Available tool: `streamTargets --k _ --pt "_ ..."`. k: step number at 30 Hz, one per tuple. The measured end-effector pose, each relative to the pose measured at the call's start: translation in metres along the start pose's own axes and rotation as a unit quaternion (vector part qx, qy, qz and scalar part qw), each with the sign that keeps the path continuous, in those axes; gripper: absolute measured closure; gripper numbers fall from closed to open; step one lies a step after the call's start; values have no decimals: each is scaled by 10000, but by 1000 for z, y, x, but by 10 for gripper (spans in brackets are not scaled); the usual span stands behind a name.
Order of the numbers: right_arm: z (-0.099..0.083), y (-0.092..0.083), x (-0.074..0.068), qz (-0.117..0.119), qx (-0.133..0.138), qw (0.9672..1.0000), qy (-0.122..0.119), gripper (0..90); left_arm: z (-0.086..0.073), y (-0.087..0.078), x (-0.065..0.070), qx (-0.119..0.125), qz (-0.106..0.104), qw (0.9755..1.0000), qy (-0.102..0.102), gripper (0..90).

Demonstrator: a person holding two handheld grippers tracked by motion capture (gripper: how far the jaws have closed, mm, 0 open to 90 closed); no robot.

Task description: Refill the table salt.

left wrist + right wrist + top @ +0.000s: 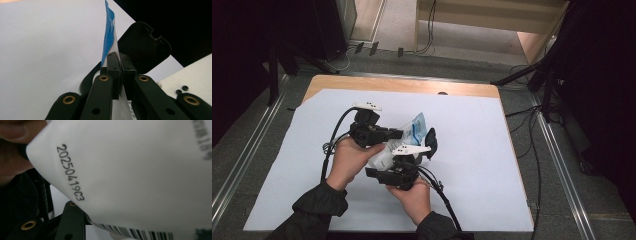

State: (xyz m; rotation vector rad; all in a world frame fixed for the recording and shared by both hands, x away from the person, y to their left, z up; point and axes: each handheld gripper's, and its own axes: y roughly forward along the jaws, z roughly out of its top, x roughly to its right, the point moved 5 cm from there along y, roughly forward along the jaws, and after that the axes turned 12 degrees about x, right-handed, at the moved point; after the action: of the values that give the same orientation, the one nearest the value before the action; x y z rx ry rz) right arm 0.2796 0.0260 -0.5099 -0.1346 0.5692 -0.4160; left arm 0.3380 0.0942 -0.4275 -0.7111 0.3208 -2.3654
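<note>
The left hand-held gripper [117,62] is clenched on the pouch [109,37]: in its own view the two black jaws stand pressed together with the thin blue-and-white edge of the pouch pinched between the pads, the film rising upright above them. Just behind the jaws a black flip lid [145,47] stands swung open, and the white sheet [45,45] on the table lies beyond.

The right hand-held gripper [424,145] sits just beside the left, its jaws partly apart (whether the pads actually press on the pouch cannot be told). Its view is taken up close by the white back of the pouch [130,170], printed with a date code and a barcode along the lower edge; one jaw [72,220] shows below, under the film, and a hand [12,145] of the person is at the upper left.

From the high view, the pouch [414,127] is held up off the table [402,85] between the two grippers, over the middle of the sheet [472,165], with its blue end pointing away from the person. The left hand [349,160] and right hand [414,197] come in from the bottom edge in dark sleeves, and cables trail from each gripper.
</note>
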Motion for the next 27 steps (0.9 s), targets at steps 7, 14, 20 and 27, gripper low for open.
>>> streamTargets --k 7,14,20,27 --pt "0 -1 -1 27 -23 10000 -1 646 -1 1 1 3 -30 10000 -24 896" --pt "1 -1 0 99 44 9998 158 653 0 2 2 31 -15 10000 1 893" --pt "2 -1 0 153 72 9996 210 655 2 1 4 -1 -27 10000 46 886" --pt "1 -2 0 194 88 9995 229 657 2 1 4 -81 -51 9999 67 880"
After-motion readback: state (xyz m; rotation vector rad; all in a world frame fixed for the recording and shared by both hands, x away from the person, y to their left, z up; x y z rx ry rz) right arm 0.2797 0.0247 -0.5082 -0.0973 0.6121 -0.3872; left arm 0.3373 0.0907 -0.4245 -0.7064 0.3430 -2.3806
